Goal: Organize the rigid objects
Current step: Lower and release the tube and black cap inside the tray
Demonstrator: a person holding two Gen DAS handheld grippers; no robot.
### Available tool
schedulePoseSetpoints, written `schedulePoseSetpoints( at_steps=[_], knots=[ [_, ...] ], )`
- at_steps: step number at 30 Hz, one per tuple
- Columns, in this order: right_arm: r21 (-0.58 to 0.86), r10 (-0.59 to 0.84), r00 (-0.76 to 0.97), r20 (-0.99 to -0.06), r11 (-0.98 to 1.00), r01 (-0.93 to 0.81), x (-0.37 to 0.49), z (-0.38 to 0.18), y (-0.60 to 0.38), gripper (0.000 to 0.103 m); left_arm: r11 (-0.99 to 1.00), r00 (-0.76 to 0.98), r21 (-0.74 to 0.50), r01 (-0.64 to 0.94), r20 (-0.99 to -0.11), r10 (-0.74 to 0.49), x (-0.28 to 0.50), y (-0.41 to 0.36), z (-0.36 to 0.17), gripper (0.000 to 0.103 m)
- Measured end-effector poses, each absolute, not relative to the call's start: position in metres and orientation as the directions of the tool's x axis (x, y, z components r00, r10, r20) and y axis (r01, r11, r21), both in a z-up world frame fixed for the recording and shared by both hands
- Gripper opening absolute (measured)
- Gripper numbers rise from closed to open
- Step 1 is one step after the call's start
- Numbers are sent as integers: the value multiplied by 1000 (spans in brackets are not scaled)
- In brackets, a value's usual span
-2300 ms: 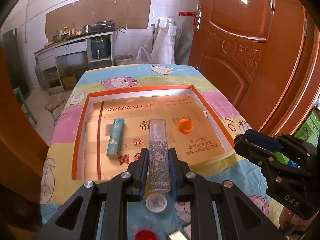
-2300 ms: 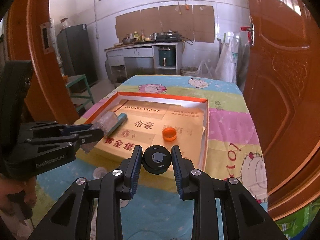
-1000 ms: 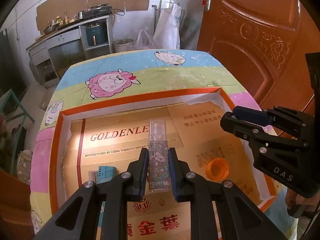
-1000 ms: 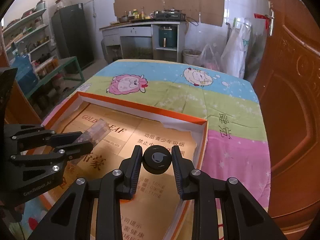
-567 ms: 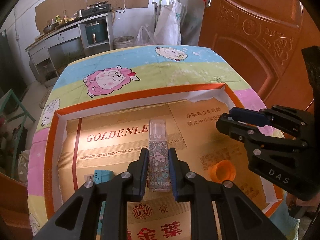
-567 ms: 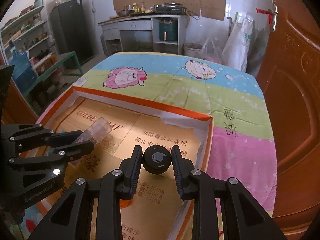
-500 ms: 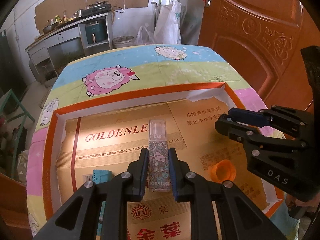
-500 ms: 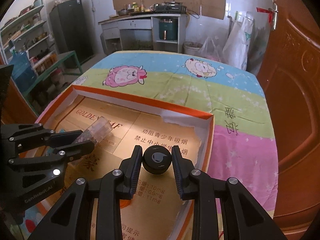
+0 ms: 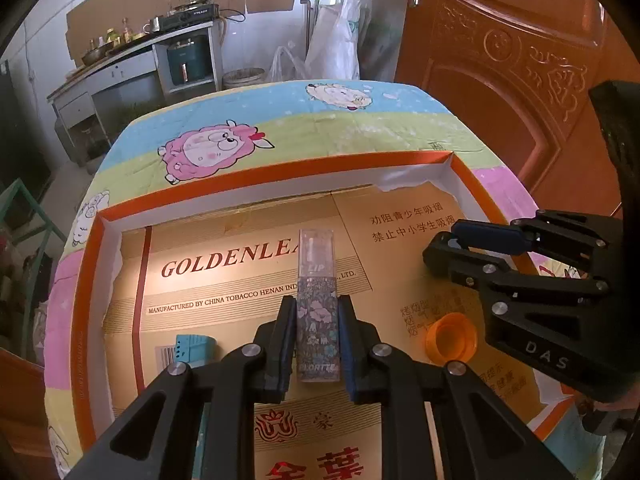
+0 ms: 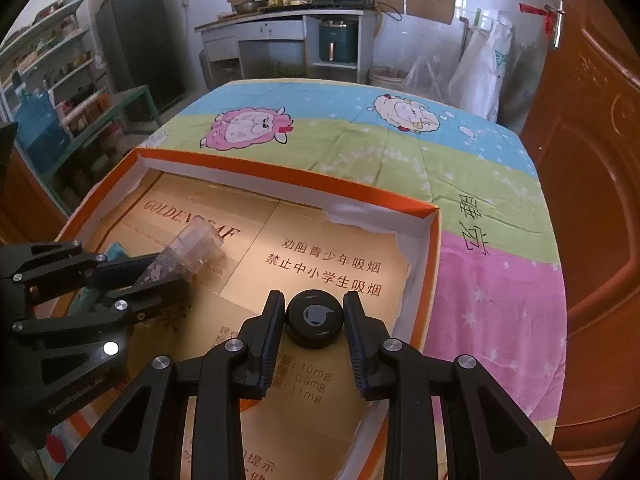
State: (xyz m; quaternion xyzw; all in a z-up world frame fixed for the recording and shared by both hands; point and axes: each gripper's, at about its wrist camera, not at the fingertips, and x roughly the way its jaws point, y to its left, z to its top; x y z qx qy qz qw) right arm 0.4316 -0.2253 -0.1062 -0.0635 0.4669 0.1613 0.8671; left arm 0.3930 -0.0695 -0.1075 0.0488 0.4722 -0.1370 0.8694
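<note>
My left gripper point(image 9: 316, 336) is shut on a floral lip-gloss tube point(image 9: 317, 304) with a clear cap, held over the orange-rimmed box point(image 9: 280, 172) lined with cardboard. The tube also shows in the right wrist view point(image 10: 188, 256). My right gripper point(image 10: 315, 332) is shut on a round black cap point(image 10: 316, 320) over the right part of the box point(image 10: 434, 264). The right gripper also shows at the right of the left wrist view point(image 9: 444, 244). An orange bottle cap point(image 9: 451, 338) and a teal lighter point(image 9: 192, 348) lie on the box floor.
The box sits on a table with a cartoon sheep cloth point(image 9: 216, 152). A wooden door point(image 9: 520, 60) stands close on the right. A kitchen counter point(image 10: 288, 20) and shelves point(image 10: 48, 80) are far behind.
Both grippers have moved forward from the table's near edge to over the box, each still holding its object. In the last half second they barely shifted.
</note>
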Motion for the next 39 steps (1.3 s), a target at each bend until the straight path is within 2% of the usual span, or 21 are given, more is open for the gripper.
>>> schedulePoseSetpoints(
  at_steps=[6, 8, 10, 11, 12, 15, 39],
  knots=[
    [32, 210, 500, -840, 940, -341, 432, -108, -223, 32, 956, 520, -56, 290, -829, -206, 395, -69, -107, 21],
    [35, 212, 492, -844, 938, -345, 433, -109, -222, 36, 954, 526, -57, 294, -824, -211, 393, -69, -106, 21],
    [38, 217, 494, -842, 937, -347, 432, -108, -222, 48, 954, 537, -60, 292, -816, -216, 391, -67, -104, 21],
    [41, 220, 496, -840, 937, -347, 431, -107, -223, 52, 955, 543, -62, 291, -811, -218, 390, -66, -102, 24],
    [42, 221, 499, -838, 937, -346, 431, -107, -223, 54, 956, 553, -63, 288, -803, -220, 388, -65, -100, 31],
    [39, 220, 506, -834, 938, -343, 429, -105, -223, 54, 958, 579, -64, 280, -785, -221, 385, -62, -92, 52],
    [95, 256, 572, -779, 950, -296, 351, -62, -230, 54, 966, 652, -90, 242, -723, -231, 302, -35, -40, 52]
  ],
)
